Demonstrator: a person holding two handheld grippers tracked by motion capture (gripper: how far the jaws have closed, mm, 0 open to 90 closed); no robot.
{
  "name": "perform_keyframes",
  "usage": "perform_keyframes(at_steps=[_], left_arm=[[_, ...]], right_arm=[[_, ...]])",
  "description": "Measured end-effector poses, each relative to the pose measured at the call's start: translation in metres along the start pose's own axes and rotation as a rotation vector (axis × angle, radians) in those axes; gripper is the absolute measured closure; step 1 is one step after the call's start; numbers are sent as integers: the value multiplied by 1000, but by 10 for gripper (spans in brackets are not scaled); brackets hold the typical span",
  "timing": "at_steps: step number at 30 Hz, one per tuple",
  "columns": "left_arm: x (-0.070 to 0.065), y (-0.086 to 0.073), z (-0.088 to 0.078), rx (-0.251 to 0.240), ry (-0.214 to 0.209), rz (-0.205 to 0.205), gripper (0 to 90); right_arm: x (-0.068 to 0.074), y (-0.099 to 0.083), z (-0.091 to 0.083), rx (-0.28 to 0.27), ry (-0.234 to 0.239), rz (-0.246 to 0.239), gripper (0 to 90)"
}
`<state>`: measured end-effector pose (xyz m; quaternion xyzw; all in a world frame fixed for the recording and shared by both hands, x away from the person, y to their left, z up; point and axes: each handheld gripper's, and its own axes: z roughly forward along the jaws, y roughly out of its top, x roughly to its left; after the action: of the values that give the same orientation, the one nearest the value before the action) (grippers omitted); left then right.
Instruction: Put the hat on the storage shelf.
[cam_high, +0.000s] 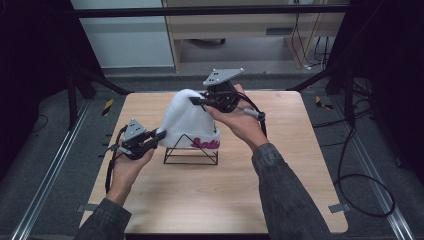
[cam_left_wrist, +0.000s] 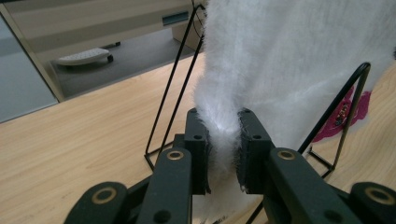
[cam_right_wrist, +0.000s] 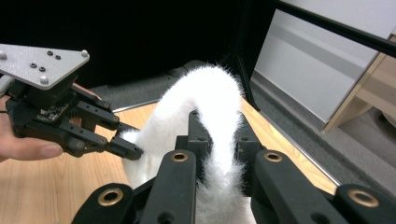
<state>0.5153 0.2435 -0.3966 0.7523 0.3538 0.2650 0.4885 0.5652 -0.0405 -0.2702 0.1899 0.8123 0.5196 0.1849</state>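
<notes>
- High view: a white fuzzy hat (cam_high: 187, 122) with pink lettering sits draped over a black wire stand (cam_high: 191, 152) at the middle of the wooden tabletop (cam_high: 220, 200); the left gripper (cam_high: 161, 135) pinches the hat's lower left edge; the right gripper (cam_high: 194, 101) grips its crown from the far right; black frame bars and cables ring the tabletop.
- Left gripper view: jaws clamped narrow on a fold of the hat (cam_left_wrist: 289, 60); the stand's (cam_left_wrist: 175, 84) thin rods rise on both sides of the fabric.
- Right gripper view: jaws closed on a ridge of the hat (cam_right_wrist: 210, 107); the left gripper (cam_right_wrist: 135, 152) touches the hat farther off.
</notes>
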Motion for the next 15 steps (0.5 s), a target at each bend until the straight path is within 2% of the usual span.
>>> perform_keyframes(at_steps=[7, 15], left_arm=[[1, -10, 2, 19, -3, -7, 765], [4, -19, 5, 47, -8, -7, 765]], right_arm=[[7, -2, 4, 27, 23, -12, 822], [10, -11, 9, 63, 28, -12, 821]])
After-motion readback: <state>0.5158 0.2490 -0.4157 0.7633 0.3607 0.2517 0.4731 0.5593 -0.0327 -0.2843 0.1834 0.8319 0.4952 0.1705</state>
